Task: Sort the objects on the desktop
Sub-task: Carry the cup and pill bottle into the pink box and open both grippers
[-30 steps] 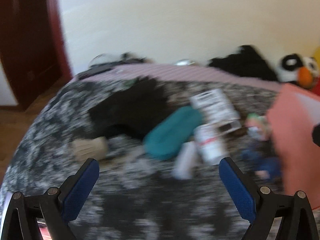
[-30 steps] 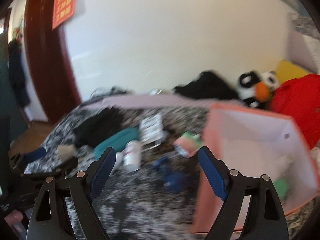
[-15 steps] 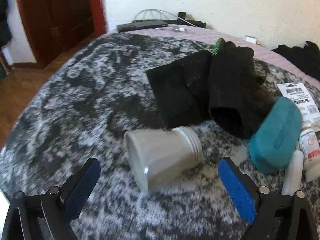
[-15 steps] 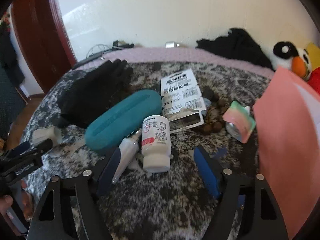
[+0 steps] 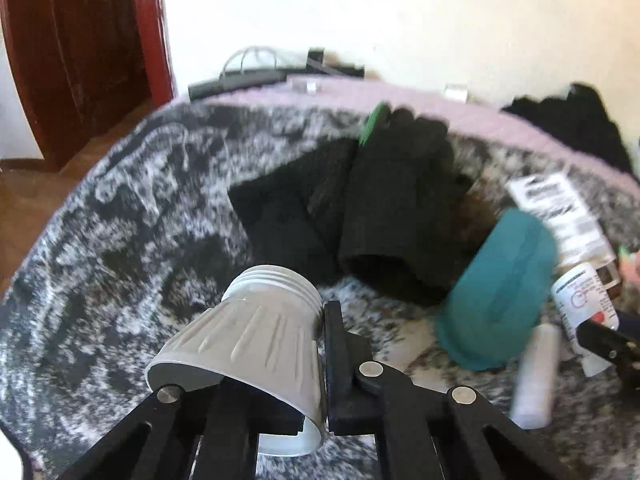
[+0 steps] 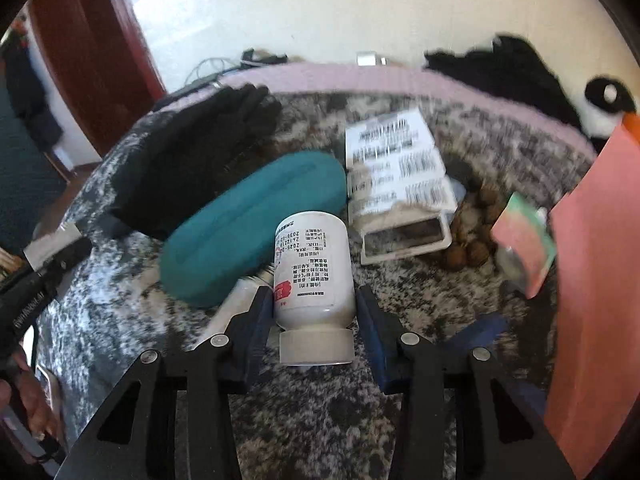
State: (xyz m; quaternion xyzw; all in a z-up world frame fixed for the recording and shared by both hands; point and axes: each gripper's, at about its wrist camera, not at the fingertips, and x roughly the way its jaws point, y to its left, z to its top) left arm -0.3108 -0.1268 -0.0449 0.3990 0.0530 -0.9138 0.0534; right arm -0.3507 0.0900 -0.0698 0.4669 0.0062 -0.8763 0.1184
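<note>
The grey-and-white mottled blanket (image 6: pixel 400 392) covers the bed and carries everything. At its 3 o'clock edge in the right wrist view stands a pink box (image 6: pixel 596 280), its wall rising upright. A pair of black gloves (image 6: pixel 188 152) lies at 10 o'clock from the centre, and a teal case (image 6: pixel 248 220) rests just beside them, toward the centre. At 1 o'clock from the case lies a white packet with barcodes (image 6: pixel 400 168), with brown nuts (image 6: pixel 468 248) scattered at its 4 o'clock corner. A pink-and-green roll (image 6: pixel 524 240) sits near the pink box.

The right gripper (image 6: pixel 316 312) straddles a white pill bottle (image 6: pixel 312 268) that lies with its cap toward the camera. Its jaws are closing around the bottle, which sits between them; the left pad seems to touch the bottle's side, while the right pad stands just apart. A white tube (image 6: pixel 236 304) lies at the bottle's 8 o'clock, touching the teal case.

In the left wrist view the left gripper (image 5: pixel 322 360) has its jaws pinched together on the wall of a grey cup-shaped cap (image 5: pixel 256 340), one finger inside its open mouth and one outside. The cap points its threaded end toward 12 o'clock, at 7 o'clock from the gloves.
</note>
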